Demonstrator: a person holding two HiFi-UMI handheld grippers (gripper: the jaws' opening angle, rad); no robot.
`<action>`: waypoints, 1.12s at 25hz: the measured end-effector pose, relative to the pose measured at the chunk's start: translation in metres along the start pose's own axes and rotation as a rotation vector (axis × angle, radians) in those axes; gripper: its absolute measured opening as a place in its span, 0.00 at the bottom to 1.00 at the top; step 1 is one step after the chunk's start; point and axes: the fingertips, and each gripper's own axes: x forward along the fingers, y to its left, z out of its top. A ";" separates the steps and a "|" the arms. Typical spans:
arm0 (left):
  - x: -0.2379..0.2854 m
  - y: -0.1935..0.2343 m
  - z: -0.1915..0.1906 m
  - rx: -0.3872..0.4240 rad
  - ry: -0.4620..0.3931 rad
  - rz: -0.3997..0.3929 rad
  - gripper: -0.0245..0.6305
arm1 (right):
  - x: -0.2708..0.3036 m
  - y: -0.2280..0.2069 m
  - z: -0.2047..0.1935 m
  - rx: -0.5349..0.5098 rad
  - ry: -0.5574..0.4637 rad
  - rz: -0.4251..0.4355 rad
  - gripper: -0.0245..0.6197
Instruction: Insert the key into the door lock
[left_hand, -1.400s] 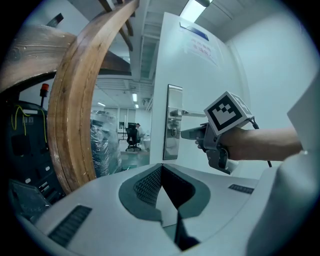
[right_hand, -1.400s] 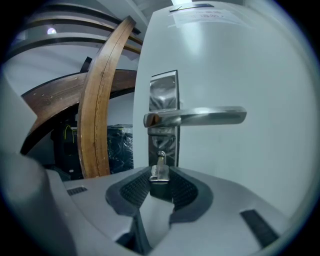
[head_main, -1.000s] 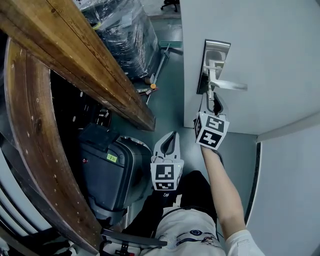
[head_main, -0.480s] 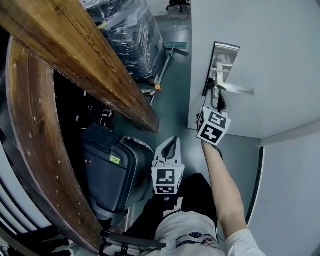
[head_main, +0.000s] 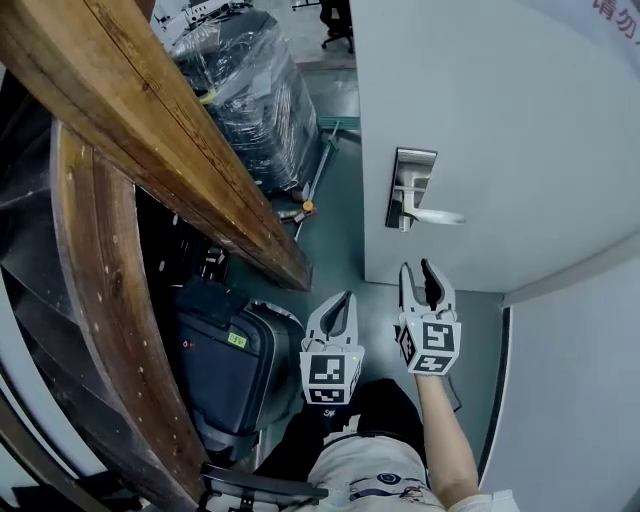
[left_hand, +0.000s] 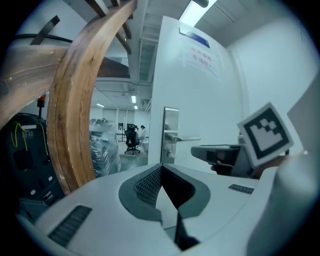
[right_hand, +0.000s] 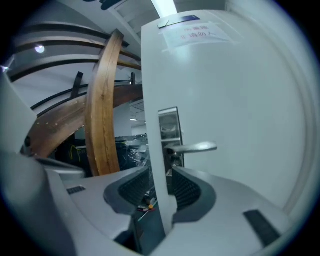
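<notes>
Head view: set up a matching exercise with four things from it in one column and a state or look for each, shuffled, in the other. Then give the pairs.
1. left hand-held gripper
2. right hand-held gripper
3. door handle
4. wooden beam

A. jaws apart, holding nothing
B. silver lever on the white door
C. jaws together
D. brown, slanting across the upper left

Pairs: 1-C, 2-A, 3-B, 4-D.

The right hand-held gripper's jaws have just been opening, with nothing between them.

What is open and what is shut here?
Door: open, with the room showing past its edge.
Door handle: level, not pushed down.
Left claw: shut, empty.
Right claw: open, has just been opening, nothing between its jaws, clear of the handle.
</notes>
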 end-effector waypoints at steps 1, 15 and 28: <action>-0.004 -0.004 0.017 0.000 -0.014 -0.004 0.04 | -0.018 0.003 0.012 -0.010 -0.005 0.008 0.26; -0.085 -0.057 0.165 0.059 -0.153 -0.078 0.04 | -0.160 0.017 0.158 -0.042 -0.137 0.020 0.05; -0.082 -0.059 0.191 0.102 -0.215 -0.068 0.04 | -0.155 0.021 0.180 -0.027 -0.191 0.053 0.05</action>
